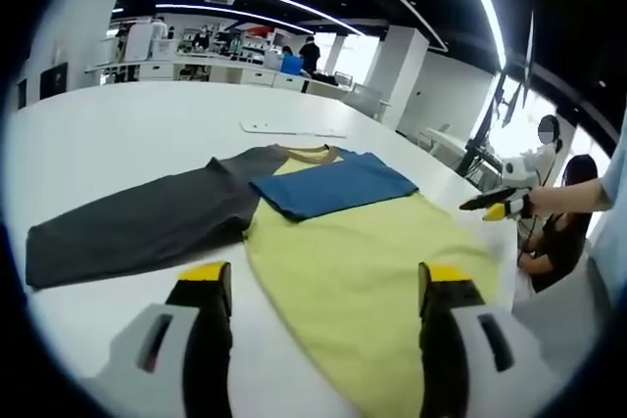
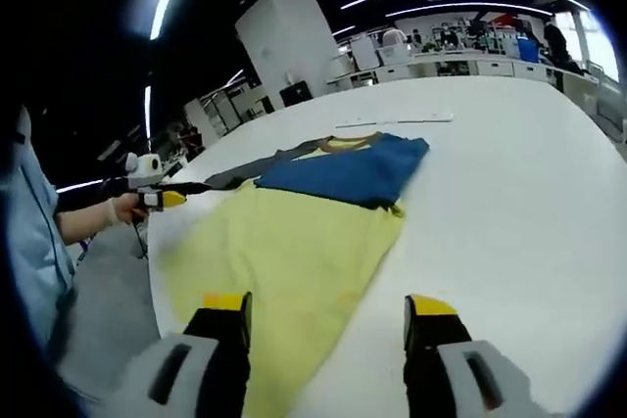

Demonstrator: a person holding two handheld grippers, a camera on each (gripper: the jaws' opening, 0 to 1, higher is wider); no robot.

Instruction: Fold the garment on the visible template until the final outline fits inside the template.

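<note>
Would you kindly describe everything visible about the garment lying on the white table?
The garment is a soft-looking T-shirt with a yellow-green body, lying flat on the white table. One blue sleeve is folded in across the chest; the dark grey sleeve is spread outward. The collar has a tan trim. No claw touches it; both are open above its hem.

White table [image 1: 118,134], spread garment [image 1: 362,261]

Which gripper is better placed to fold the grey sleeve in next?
Left, probably. The grey sleeve lies spread just ahead of the open left gripper; the right gripper faces the yellow body, with the sleeve on its far side.
</note>
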